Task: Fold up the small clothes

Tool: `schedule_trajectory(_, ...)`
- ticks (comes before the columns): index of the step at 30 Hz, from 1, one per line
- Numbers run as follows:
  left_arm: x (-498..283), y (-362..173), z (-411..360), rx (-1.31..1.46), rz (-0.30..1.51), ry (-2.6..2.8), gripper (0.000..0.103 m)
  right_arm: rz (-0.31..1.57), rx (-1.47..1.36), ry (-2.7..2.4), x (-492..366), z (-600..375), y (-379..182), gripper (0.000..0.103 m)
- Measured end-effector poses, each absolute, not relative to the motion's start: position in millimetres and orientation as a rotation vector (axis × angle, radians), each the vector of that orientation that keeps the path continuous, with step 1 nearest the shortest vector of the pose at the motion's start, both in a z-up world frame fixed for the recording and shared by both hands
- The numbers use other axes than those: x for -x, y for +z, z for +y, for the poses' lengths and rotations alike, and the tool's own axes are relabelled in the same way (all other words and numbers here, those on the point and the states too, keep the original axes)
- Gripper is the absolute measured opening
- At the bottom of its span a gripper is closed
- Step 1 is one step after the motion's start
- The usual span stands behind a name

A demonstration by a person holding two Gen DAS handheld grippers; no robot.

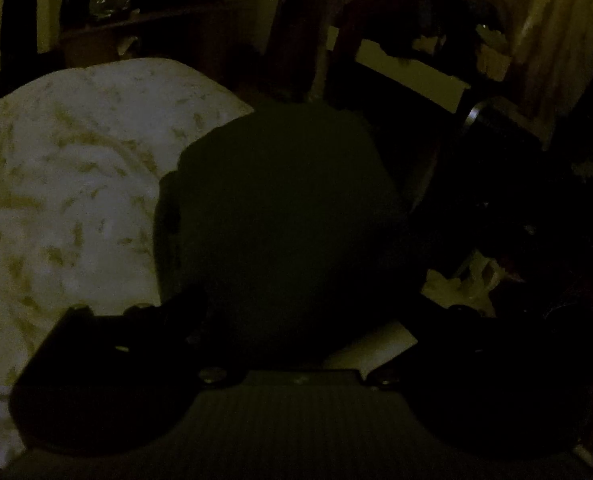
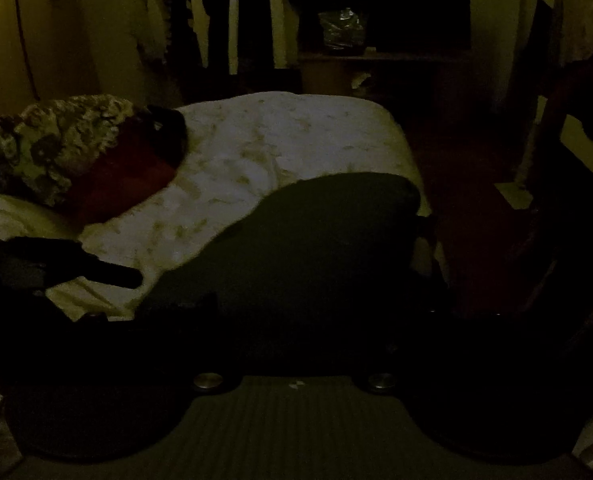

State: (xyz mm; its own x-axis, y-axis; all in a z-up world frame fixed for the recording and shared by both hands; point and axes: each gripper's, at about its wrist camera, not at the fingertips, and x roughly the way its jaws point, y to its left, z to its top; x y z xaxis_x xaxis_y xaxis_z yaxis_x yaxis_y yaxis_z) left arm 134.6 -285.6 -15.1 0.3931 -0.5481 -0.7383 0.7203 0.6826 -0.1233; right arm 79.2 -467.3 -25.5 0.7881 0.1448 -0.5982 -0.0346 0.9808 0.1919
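Dim light covers a bed with a pale patterned sheet. Nearest, the left hand-held gripper stands wide over a dark garment lying on the bed's near right edge; I cannot tell the right hand-held gripper's state. Farther left lies a flowered pillow.

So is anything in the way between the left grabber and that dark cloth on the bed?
Nothing visible. The dark garment lies on the white bedsheet right ahead of the left gripper, whose jaws stand wide open. It is very dim, so small things could be missed.
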Motion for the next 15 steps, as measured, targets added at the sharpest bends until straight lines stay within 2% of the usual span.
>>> schedule_trajectory(5, -111, 8, -276, -0.353, 0.792, -0.683, 0.103, 0.705, -0.231, 0.077, -67, -461, -13, 0.103)
schedule_trajectory(15, -72, 14, -264, -0.584, 0.657, -0.482, 0.103, 0.753, 0.092, 0.048, -57, -412, 2, 0.103)
